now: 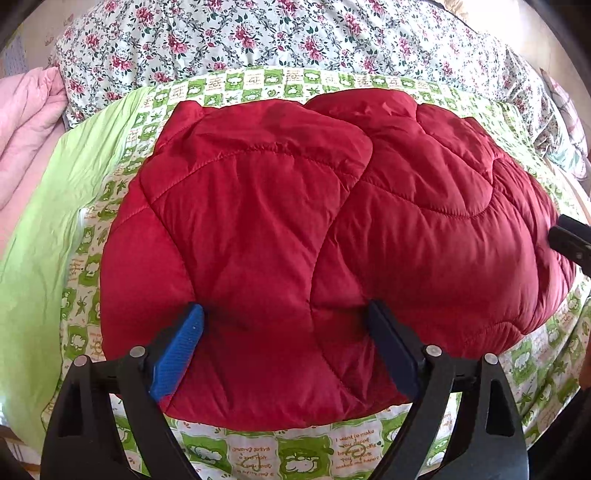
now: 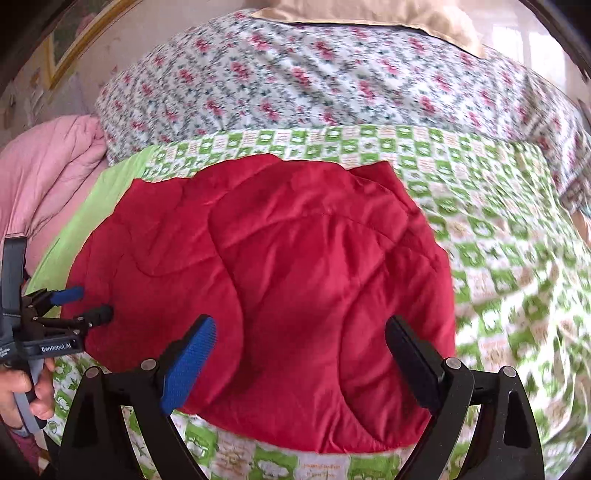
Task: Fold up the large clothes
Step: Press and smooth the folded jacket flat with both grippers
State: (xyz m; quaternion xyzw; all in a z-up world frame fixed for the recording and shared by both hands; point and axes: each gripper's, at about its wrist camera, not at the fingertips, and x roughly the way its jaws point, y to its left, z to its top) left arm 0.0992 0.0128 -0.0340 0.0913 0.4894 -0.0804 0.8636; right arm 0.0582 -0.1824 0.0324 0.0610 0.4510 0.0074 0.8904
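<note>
A red quilted puffy jacket (image 1: 295,229) lies folded into a compact bundle on a green-and-white patterned bedspread (image 1: 306,450). My left gripper (image 1: 286,314) is open, its fingers spread wide over the jacket's near edge, holding nothing. My right gripper (image 2: 301,328) is also open above the jacket (image 2: 295,277), fingers spread, empty. The left gripper also shows in the right wrist view (image 2: 88,302) at the jacket's left edge. The right gripper's tip shows at the right edge of the left wrist view (image 1: 569,240).
A floral duvet (image 1: 258,37) lies piled at the back of the bed. A pink quilt (image 1: 26,122) sits at the far left. A plain light-green sheet (image 1: 33,258) borders the bedspread's left side. A beige pillow (image 2: 369,14) lies behind the duvet.
</note>
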